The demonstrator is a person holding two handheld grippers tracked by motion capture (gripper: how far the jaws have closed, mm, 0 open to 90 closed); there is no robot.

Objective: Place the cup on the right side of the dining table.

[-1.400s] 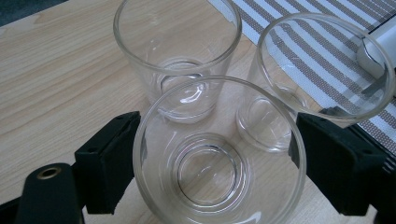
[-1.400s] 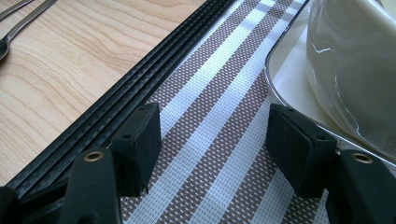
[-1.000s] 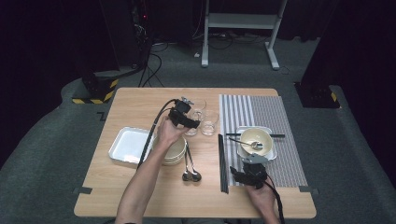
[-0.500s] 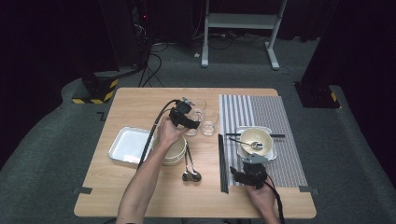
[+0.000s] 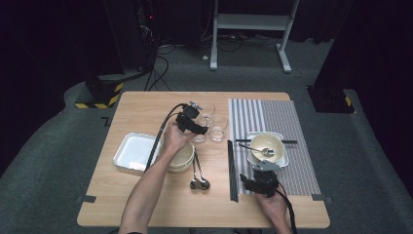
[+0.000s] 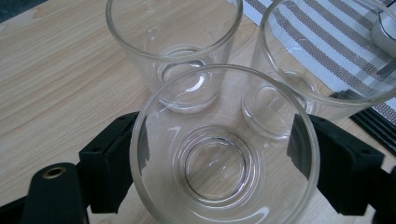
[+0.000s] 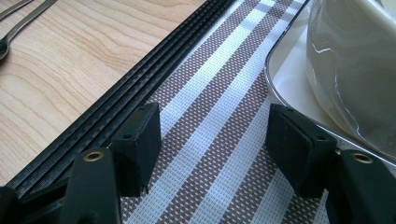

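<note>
Your left gripper [image 6: 219, 154] has its jaws set against both sides of a clear glass [image 6: 224, 163] — a plain, round tumbler with a thick base and a thin rim, empty and upright. It stands on the bare wood near the middle of the table [image 5: 146, 105], toward the far edge, just beside the left edge of the striped mat [image 5: 277, 117]. Two more glasses [image 6: 173, 46] of the same kind stand just behind it, close together. No brand, label or writing can be read on any of them.

Your right gripper [image 7: 212, 140] hangs over the mat's near left corner — jaws wide apart, nothing between them, a white tray [image 7: 289, 70] beside one pad.
</note>
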